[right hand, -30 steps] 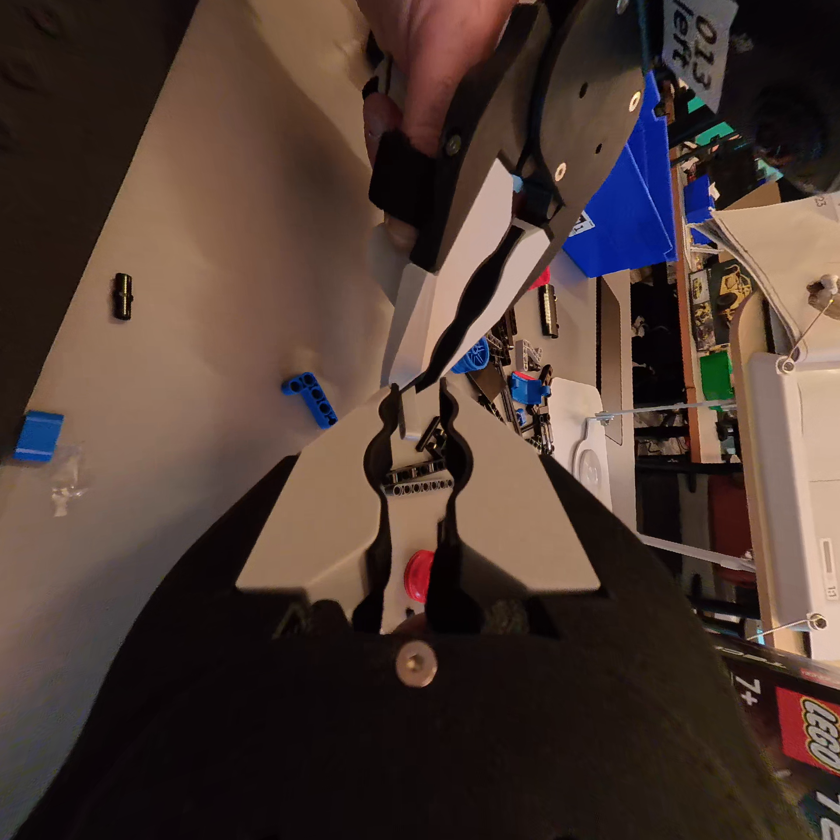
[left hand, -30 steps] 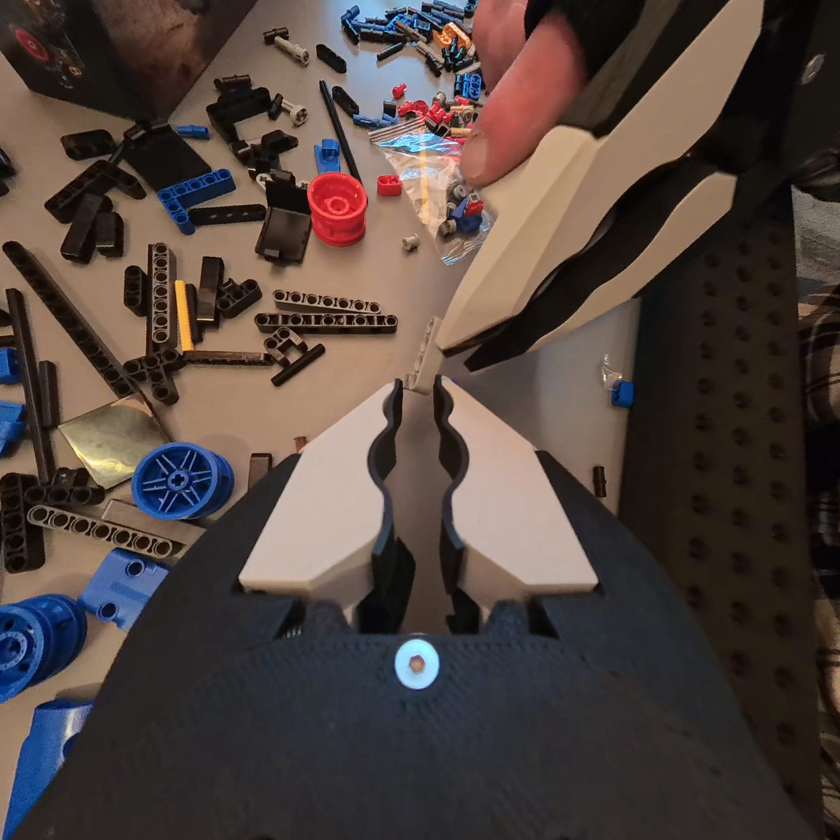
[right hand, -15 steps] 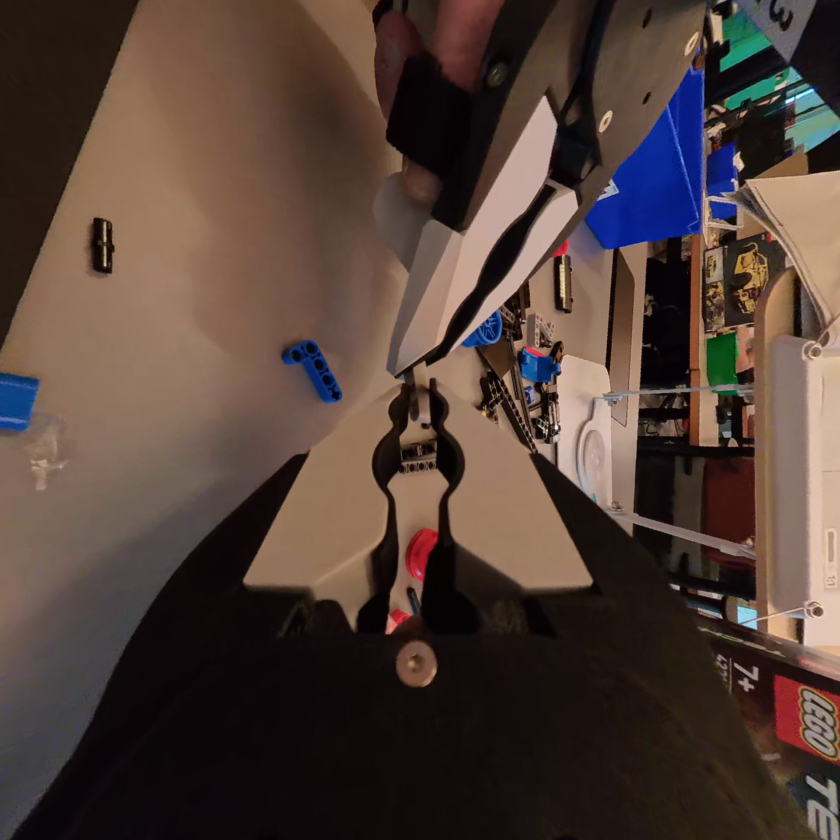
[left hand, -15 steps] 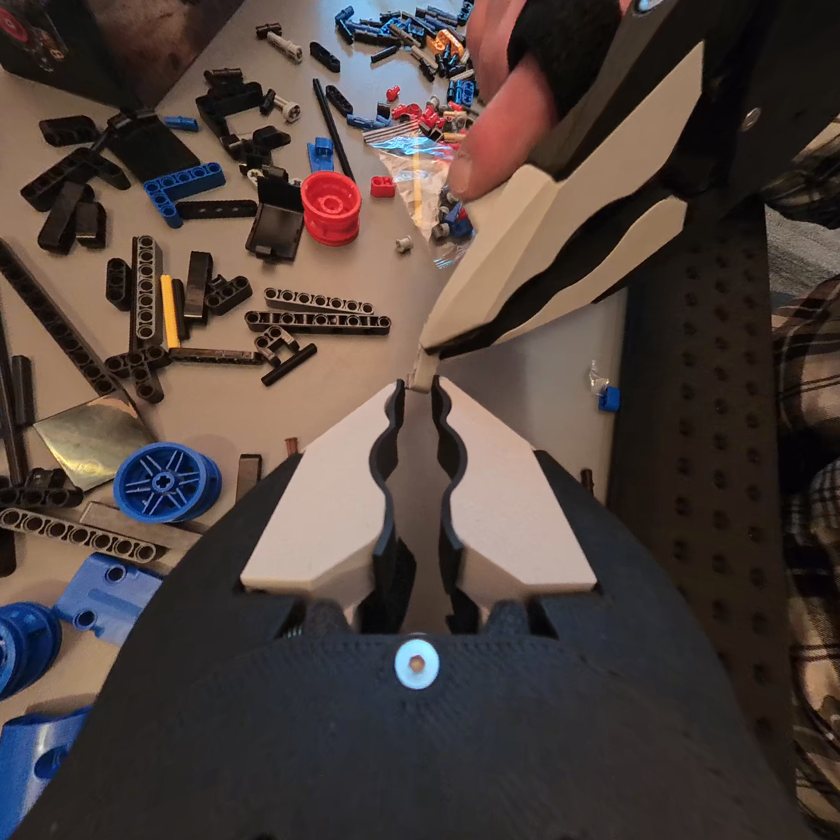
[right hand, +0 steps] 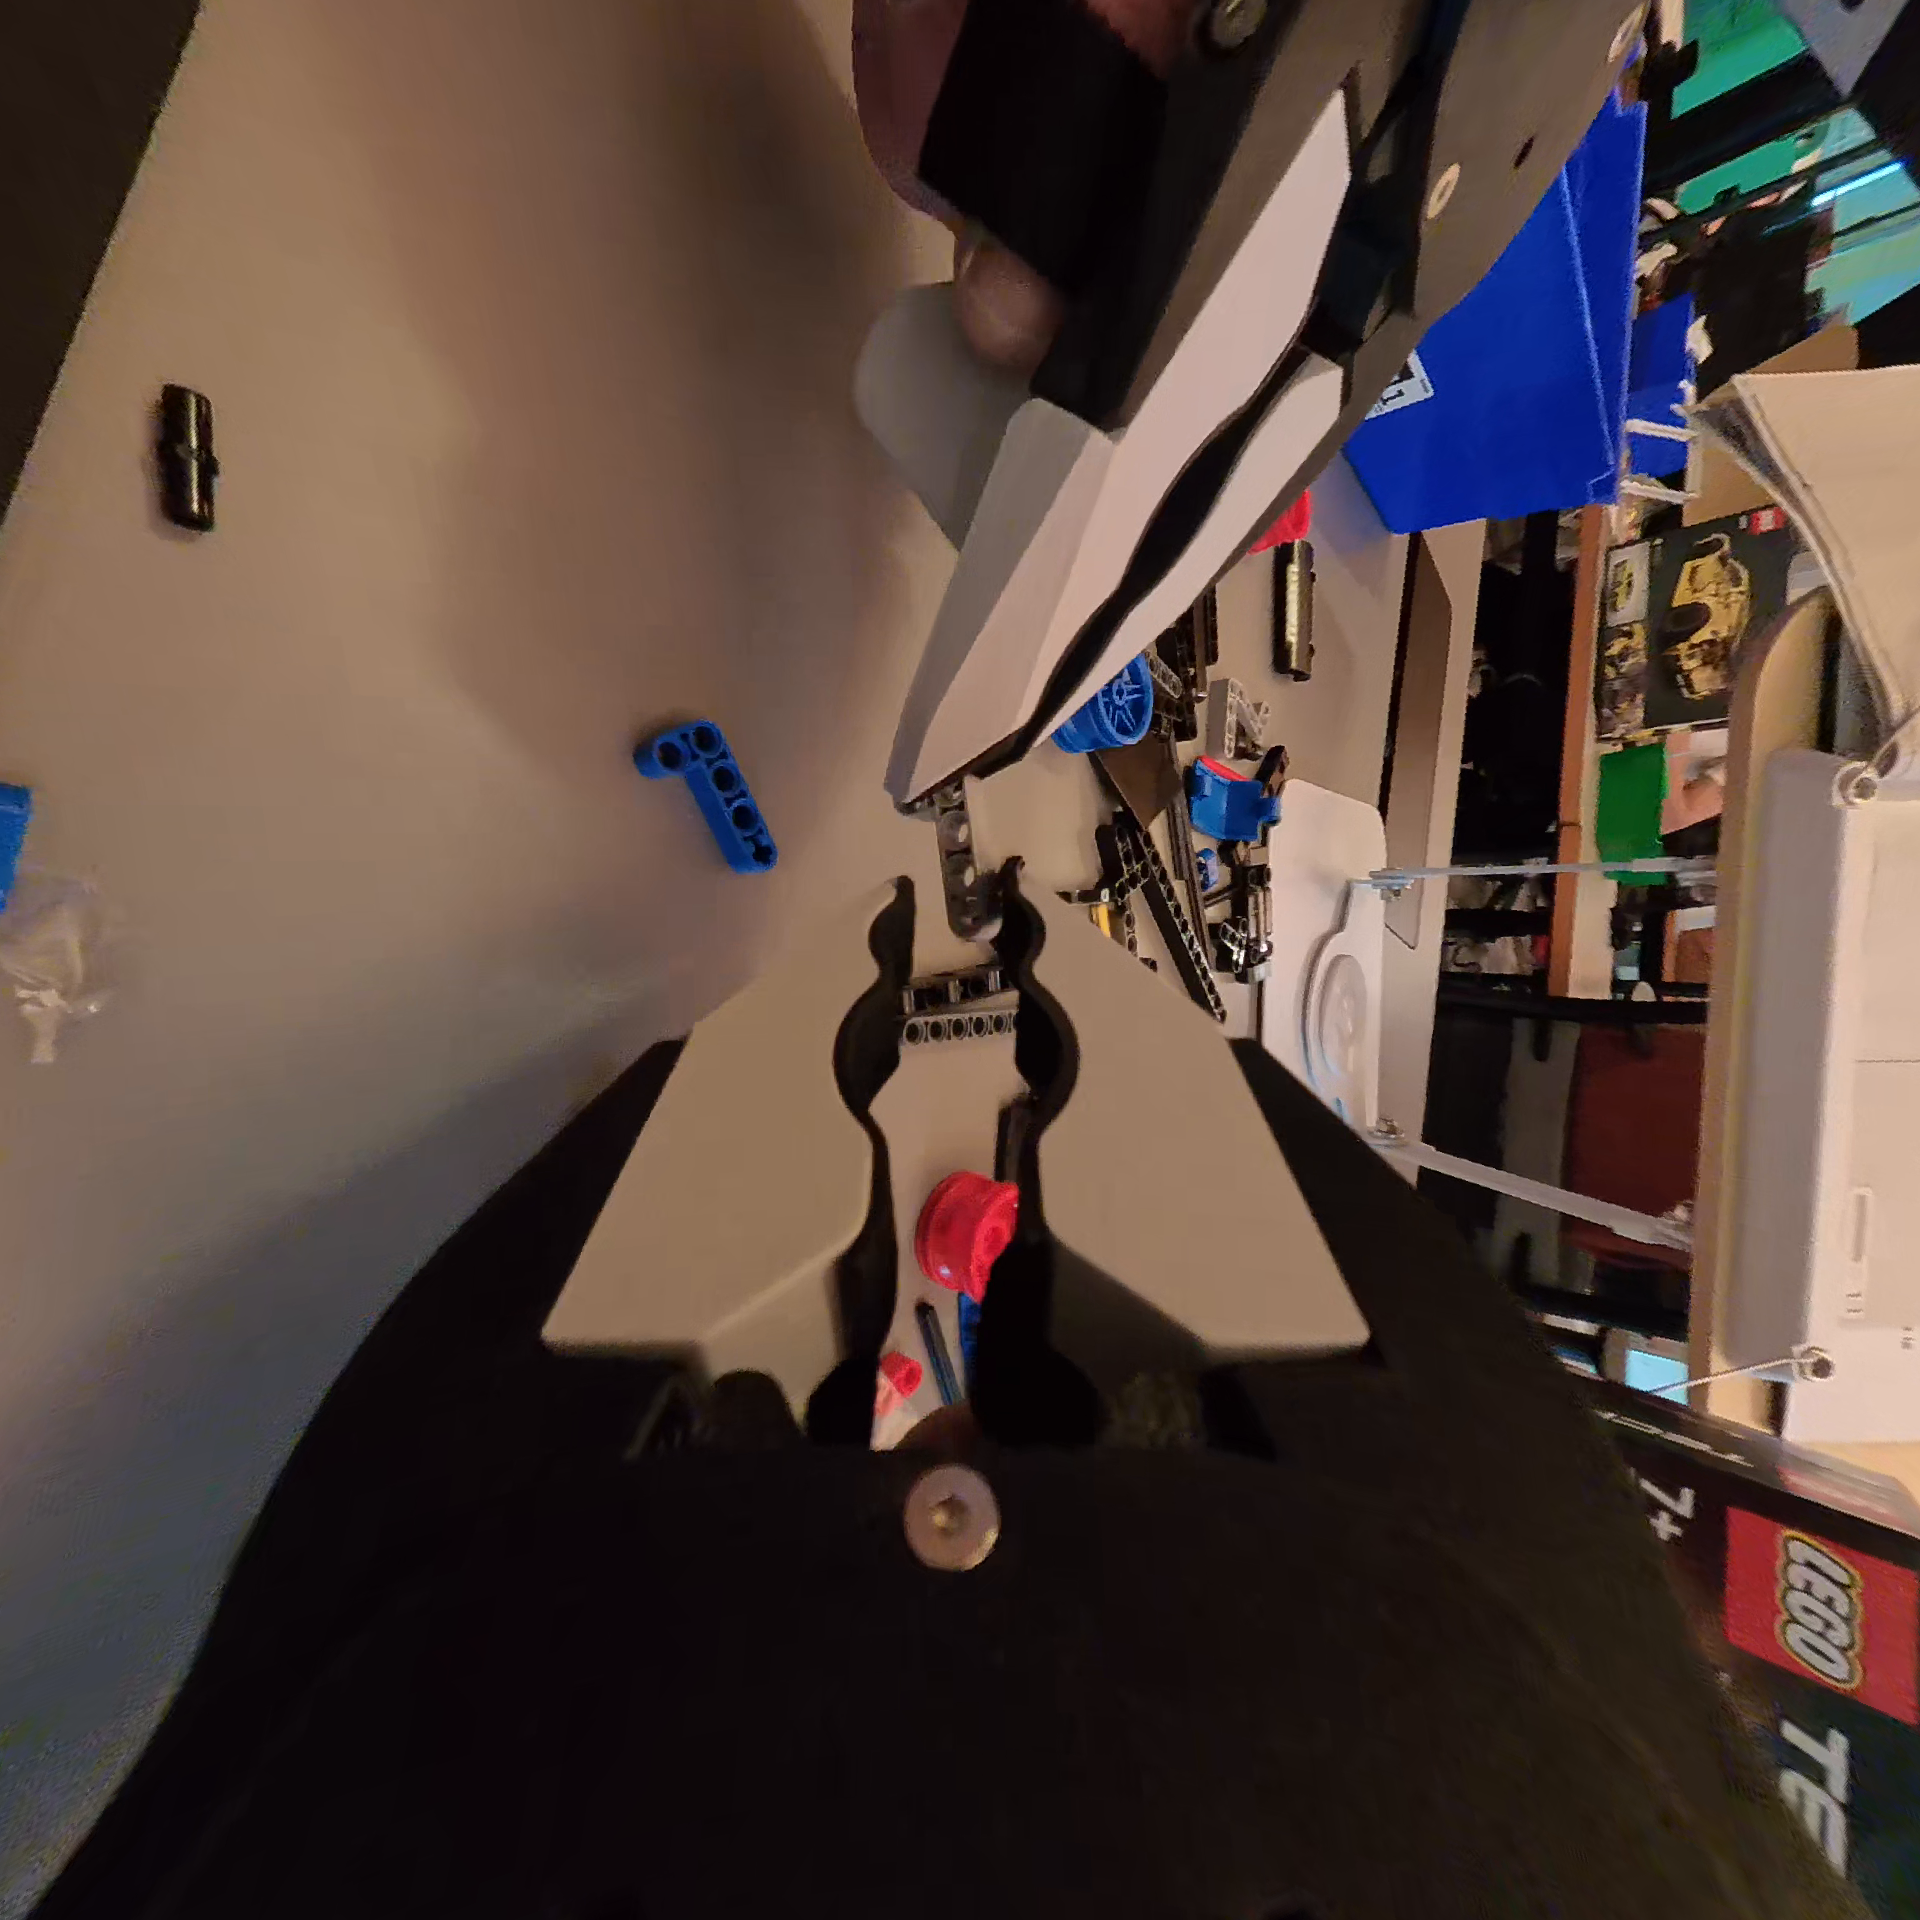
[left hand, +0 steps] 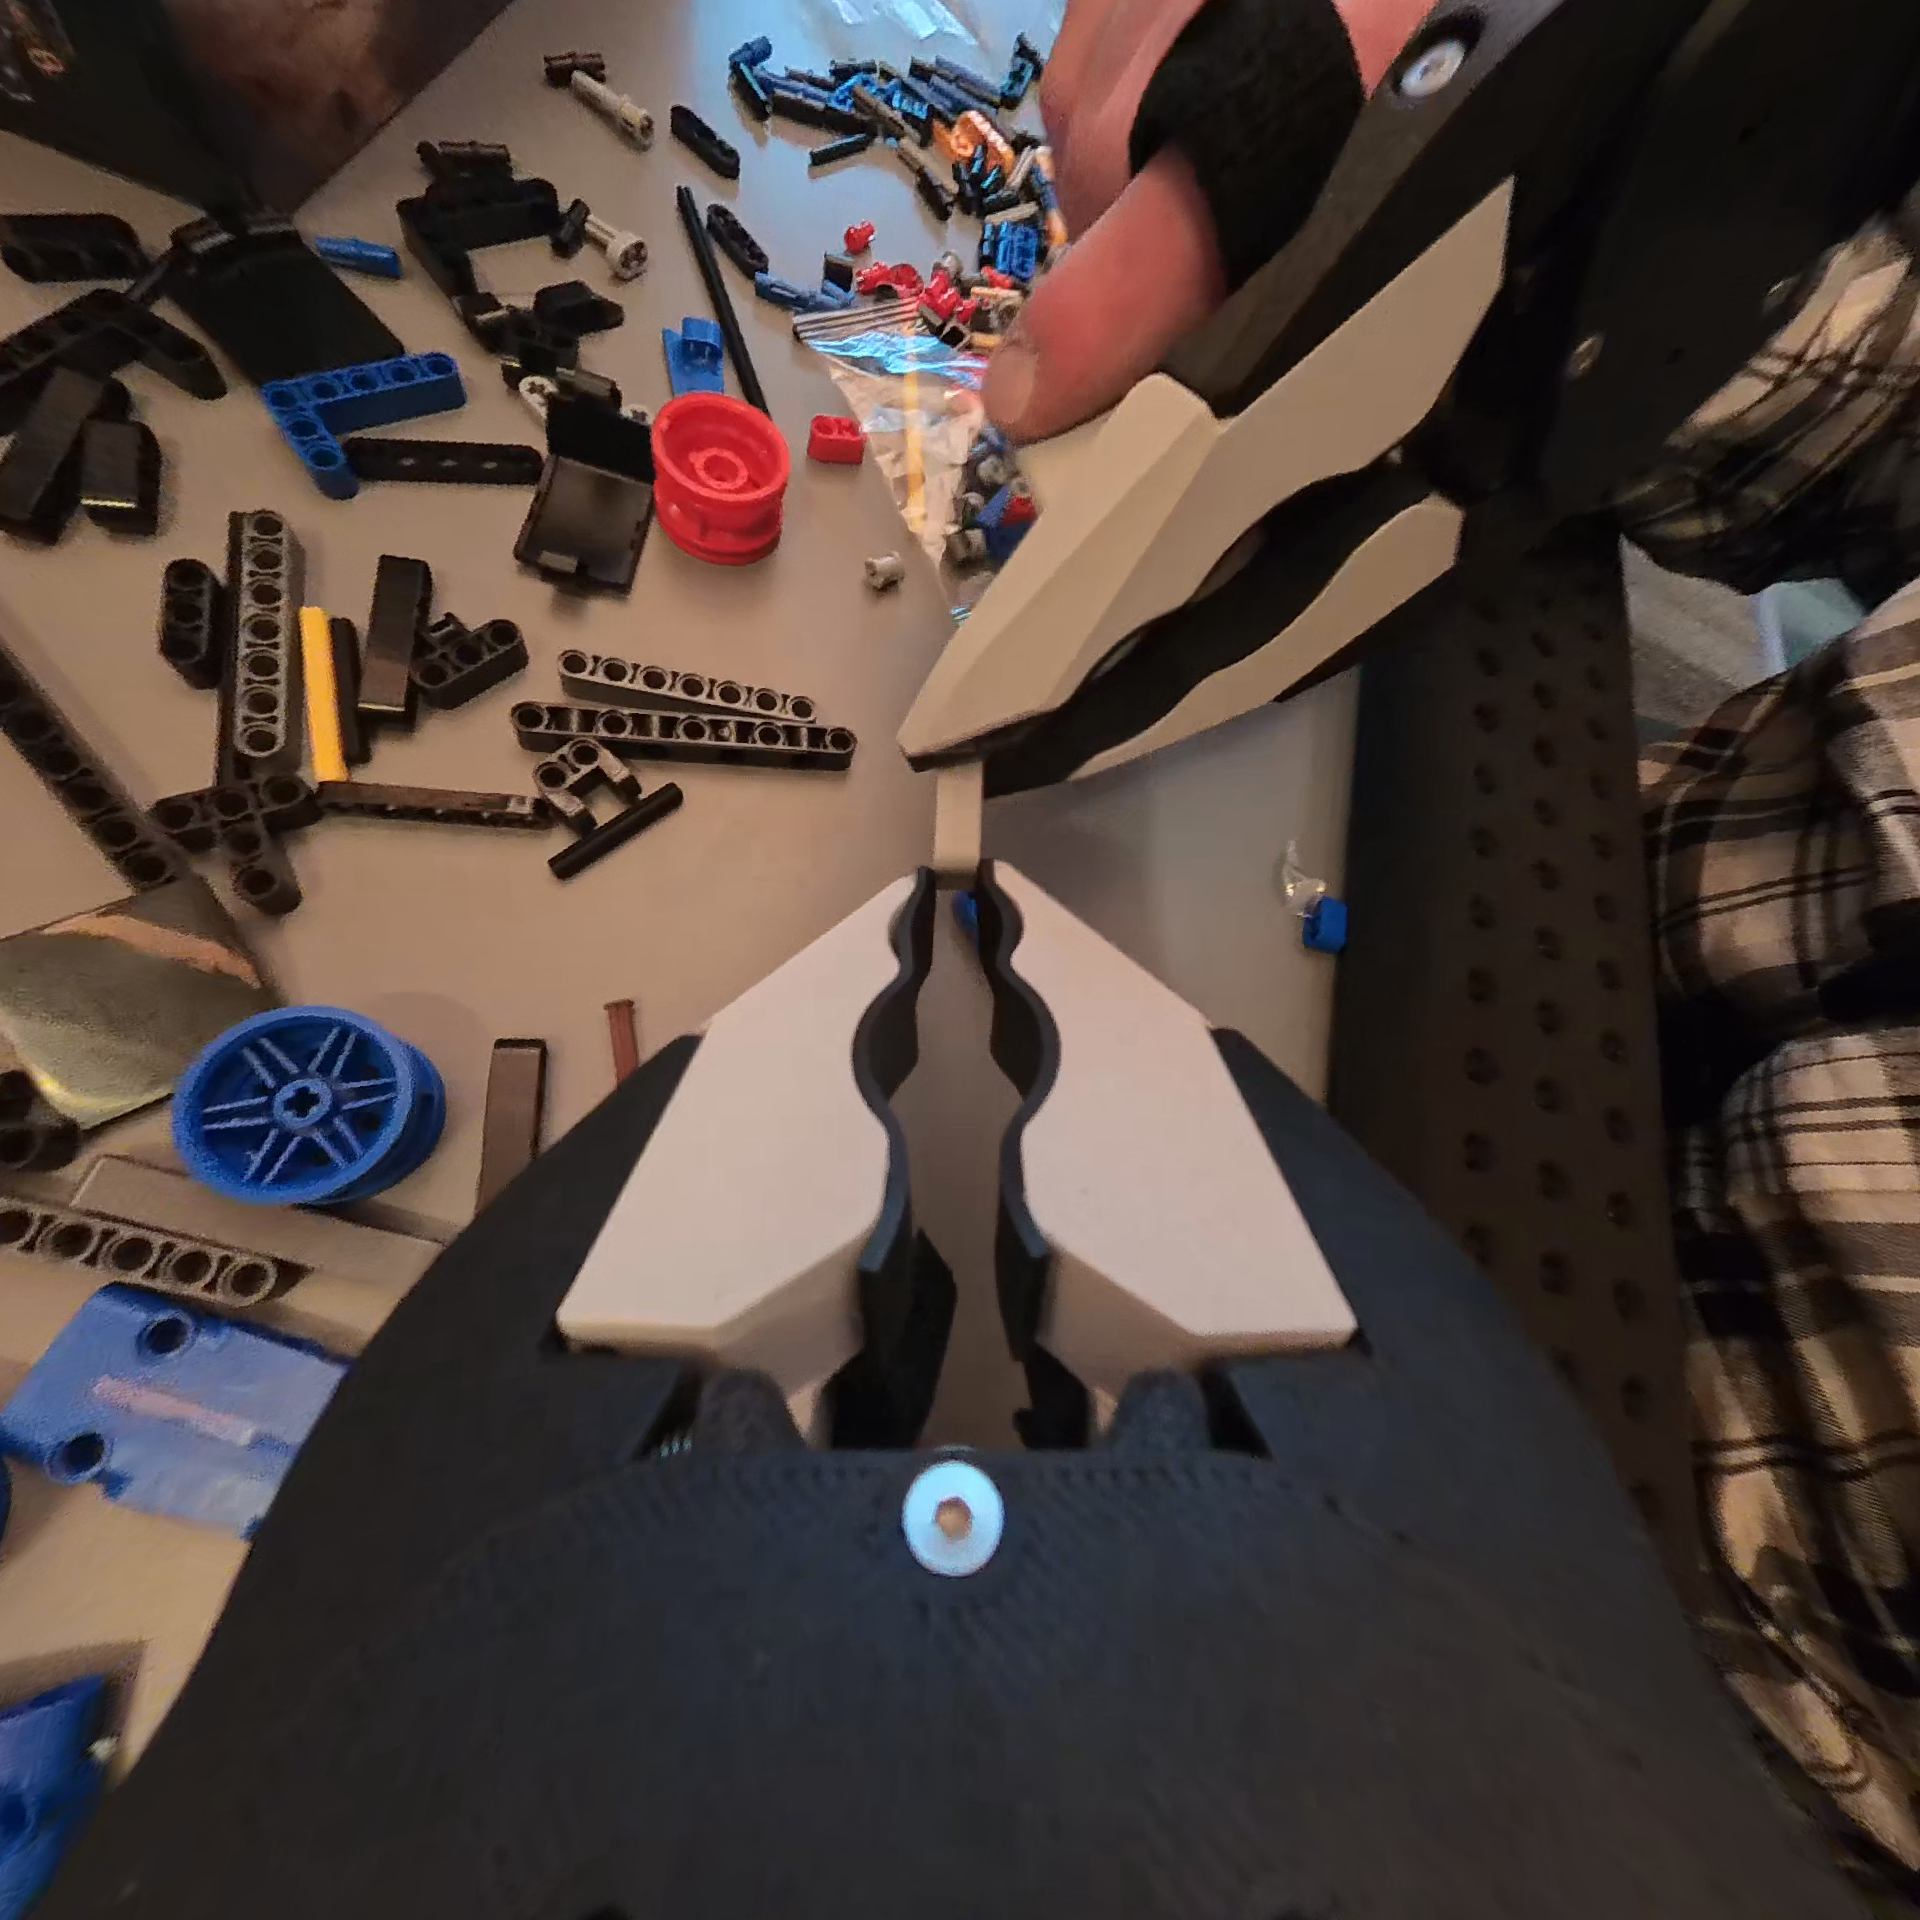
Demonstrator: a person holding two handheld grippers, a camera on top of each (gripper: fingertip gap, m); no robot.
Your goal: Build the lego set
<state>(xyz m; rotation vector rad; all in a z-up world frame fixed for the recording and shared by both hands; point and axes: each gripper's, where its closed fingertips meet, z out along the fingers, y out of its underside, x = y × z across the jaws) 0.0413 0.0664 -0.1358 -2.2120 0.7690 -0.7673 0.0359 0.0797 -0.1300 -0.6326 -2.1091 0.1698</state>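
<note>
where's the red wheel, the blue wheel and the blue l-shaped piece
red wheel [left hand: 719, 476], left wrist view, on its hub face
blue wheel [left hand: 301, 1101], left wrist view, on its spoked centre
blue L-shaped piece [right hand: 710, 781], right wrist view, on its bend

Non-task items: a black perforated board borders the grey surface. A blue bag and a white container stand beyond.

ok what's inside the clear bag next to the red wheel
The clear bag holds small grey, blue and red pieces and a thin yellow rod; the right hand-held gripper covers its right part.
</note>
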